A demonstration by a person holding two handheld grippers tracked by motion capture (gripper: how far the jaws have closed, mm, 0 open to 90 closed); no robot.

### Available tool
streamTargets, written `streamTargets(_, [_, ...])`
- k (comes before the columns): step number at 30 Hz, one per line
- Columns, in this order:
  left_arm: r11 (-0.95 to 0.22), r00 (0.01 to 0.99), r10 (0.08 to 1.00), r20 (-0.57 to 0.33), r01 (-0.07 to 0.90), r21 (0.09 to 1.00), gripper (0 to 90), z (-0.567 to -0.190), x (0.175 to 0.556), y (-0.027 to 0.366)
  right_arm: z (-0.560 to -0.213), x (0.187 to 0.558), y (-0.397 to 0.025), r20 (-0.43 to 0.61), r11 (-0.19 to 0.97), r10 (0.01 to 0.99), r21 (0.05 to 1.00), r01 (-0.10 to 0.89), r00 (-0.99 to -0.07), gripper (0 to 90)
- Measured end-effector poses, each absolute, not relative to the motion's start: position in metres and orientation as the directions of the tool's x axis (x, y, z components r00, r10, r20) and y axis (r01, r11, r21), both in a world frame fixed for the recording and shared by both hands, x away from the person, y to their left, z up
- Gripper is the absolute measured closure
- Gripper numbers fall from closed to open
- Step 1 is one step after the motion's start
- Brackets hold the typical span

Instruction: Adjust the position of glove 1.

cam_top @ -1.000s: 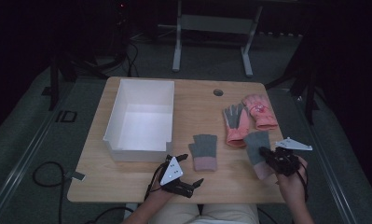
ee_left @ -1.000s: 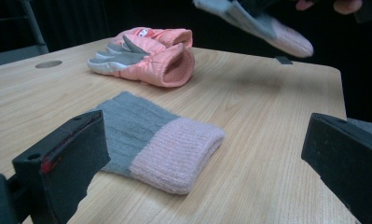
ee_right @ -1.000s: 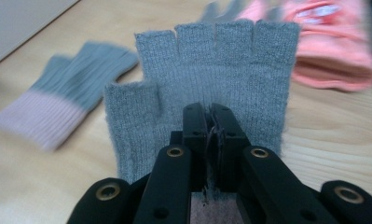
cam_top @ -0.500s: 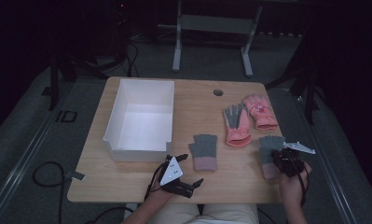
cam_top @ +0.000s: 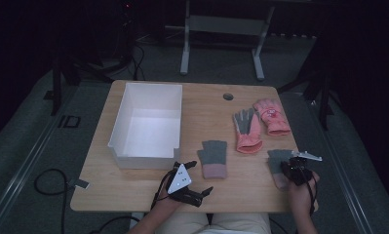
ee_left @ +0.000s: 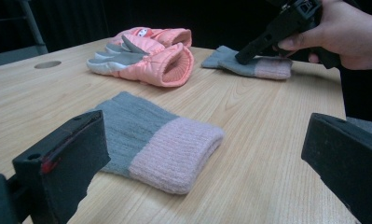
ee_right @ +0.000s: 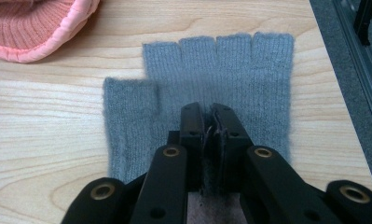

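The wooden table carries everything. On its left half stands a white open box, the largest thing on it. Right of the box, toward the far right, lie two pink gloves: one palm up with a grey palm, and one just beside it to the right. Nearer the person, around the middle of the table, a grey fingerless glove with a pink cuff lies flat; in the left gripper view it sits between and beyond the two black jaws.

At the near right edge lies a second grey fingerless glove, flat, with its finger stubs pointing away from the person. The right gripper is down on it, its jaws pinched narrow together on a fold of the grey knit near the cuff. The left gripper rests at the near edge, just in front of the box, with its jaws spread wide and nothing between them.
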State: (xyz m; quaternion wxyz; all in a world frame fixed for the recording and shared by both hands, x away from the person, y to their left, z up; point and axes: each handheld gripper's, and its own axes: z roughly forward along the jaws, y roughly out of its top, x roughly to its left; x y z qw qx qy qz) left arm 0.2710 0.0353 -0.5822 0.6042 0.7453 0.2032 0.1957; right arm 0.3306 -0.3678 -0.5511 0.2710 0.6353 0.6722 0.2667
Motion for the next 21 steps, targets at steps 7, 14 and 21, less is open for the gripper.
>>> streamTargets(7, [-0.187,0.842,0.538,0.043,0.069,0.980,0.0,-0.582,0.271,0.036,-0.538,0.327,-0.372,-0.035,0.097,0.994,0.716,0.691,-0.104,74.5])
streamTargets(14, [-0.192,0.842,0.537,0.046,0.069,0.979,0.0,-0.582,0.272,0.035,-0.525,0.330,-0.384,-0.098,0.307,0.936,0.694,0.651,-0.337,68.6])
streamTargets(21, [-0.191,0.840,0.541,0.046,0.069,0.979,0.0,-0.582,0.271,0.035,-0.531,0.336,-0.395,-0.119,0.426,0.878,0.636,0.644,-0.464,64.2])
